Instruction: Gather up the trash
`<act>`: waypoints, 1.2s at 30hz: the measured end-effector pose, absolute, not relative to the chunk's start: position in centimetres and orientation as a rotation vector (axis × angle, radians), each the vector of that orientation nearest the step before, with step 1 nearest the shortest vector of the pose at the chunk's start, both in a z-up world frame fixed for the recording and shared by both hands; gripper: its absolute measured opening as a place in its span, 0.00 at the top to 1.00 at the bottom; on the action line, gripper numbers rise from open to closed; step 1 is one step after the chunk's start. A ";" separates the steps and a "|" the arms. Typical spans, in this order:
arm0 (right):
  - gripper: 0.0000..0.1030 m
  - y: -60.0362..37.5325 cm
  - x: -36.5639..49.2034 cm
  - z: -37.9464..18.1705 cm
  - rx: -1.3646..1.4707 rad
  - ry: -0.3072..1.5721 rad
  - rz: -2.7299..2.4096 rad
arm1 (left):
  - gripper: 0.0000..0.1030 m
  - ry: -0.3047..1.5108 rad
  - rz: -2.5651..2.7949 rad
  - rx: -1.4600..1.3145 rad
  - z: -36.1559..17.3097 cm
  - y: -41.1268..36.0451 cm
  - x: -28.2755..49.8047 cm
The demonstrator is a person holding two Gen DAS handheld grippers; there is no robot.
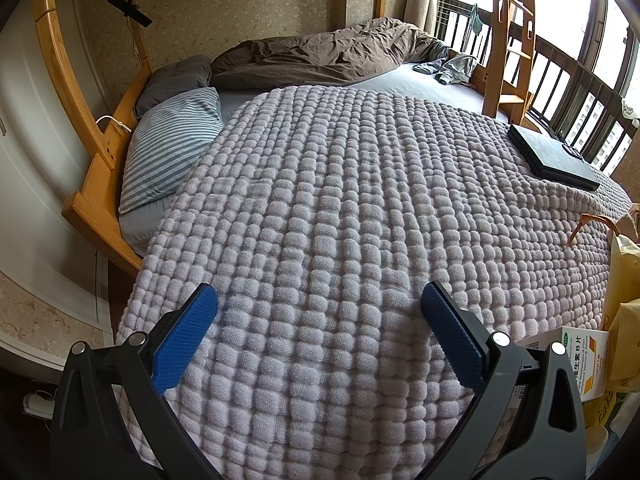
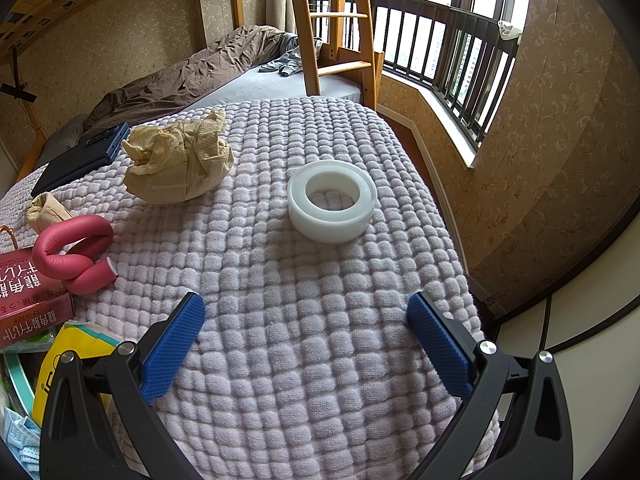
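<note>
Done so far: it looks like nothing is picked up yet; the trash lies loose on the bed's bumpy blanket [image 2: 304,320].
Left tool [image 1: 319,307]: wide open, holding nothing, over a bare part of the blanket.
Right tool [image 2: 306,314]: wide open too, holding nothing.
Trash: a big crumpled paper [image 2: 178,164] sits far ahead on the left; a small paper ball [image 2: 44,210] is by the pink foam tube [image 2: 74,254].
Left to do: probably all of it.
Around: white tape roll [image 2: 332,206], red boxes [image 2: 30,300], dark flat case [image 2: 76,160].
In the way: the tape roll sits between the right tool and the far side.
</note>
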State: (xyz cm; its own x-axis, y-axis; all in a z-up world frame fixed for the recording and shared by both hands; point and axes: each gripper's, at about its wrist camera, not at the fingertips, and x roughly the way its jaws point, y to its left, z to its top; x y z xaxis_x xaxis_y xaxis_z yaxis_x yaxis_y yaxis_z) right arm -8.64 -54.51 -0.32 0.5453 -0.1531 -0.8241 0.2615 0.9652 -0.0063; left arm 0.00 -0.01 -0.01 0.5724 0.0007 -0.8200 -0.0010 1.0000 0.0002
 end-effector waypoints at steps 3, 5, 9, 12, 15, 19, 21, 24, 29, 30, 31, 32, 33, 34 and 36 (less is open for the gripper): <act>0.03 -54.5 -8.6 -0.3 0.122 0.964 -0.247 | 0.01 0.961 0.001 0.000 0.0 0.0 0.0; 0.03 -54.5 -8.6 -0.3 0.122 0.964 -0.246 | 0.01 0.962 0.001 -0.001 0.0 0.0 0.0; 0.03 -54.5 -8.6 -0.3 0.123 0.964 -0.247 | 0.01 0.962 0.001 -0.001 0.0 0.0 0.0; 0.03 -54.5 -8.6 -0.3 0.122 0.964 -0.246 | 0.01 0.961 0.001 0.000 0.0 0.0 0.0; 0.03 -54.5 -8.6 -0.3 0.122 0.964 -0.247 | 0.01 0.961 0.002 0.001 0.0 0.0 0.0; 0.04 -54.4 -8.5 -0.5 0.122 0.964 -0.247 | 0.01 0.961 0.002 0.000 0.0 0.0 0.0; 0.04 -54.4 -8.7 -0.4 0.123 0.962 -0.263 | 0.01 0.965 0.010 0.008 0.1 0.0 0.0; 0.04 -54.6 -9.7 1.1 0.156 0.899 -0.272 | 0.01 0.922 0.069 0.041 1.2 0.3 -0.8; 0.04 -54.2 -12.6 5.2 0.218 0.824 -0.188 | 0.01 0.841 0.010 0.041 5.2 0.6 -4.0; 0.04 -53.8 -13.3 5.8 0.216 0.823 -0.174 | 0.01 0.822 -0.021 0.042 6.3 0.4 -5.2; 0.04 -53.0 -13.4 5.6 0.214 0.827 -0.162 | 0.01 0.811 -0.040 0.046 6.7 0.1 -6.0; 0.04 -52.1 -14.0 6.0 0.208 0.827 -0.141 | 0.01 0.802 -0.054 0.051 6.6 -0.6 -6.1; 0.04 -51.4 -14.2 6.3 0.204 0.825 -0.127 | 0.01 0.790 -0.070 0.061 7.1 -1.1 -7.0; 0.04 -50.7 -14.5 6.4 0.201 0.822 -0.115 | 0.01 0.784 -0.084 0.067 7.7 -1.6 -7.9; 0.04 -49.1 -15.5 6.5 0.191 0.827 -0.095 | 0.01 0.786 -0.120 0.069 7.6 -2.2 -9.2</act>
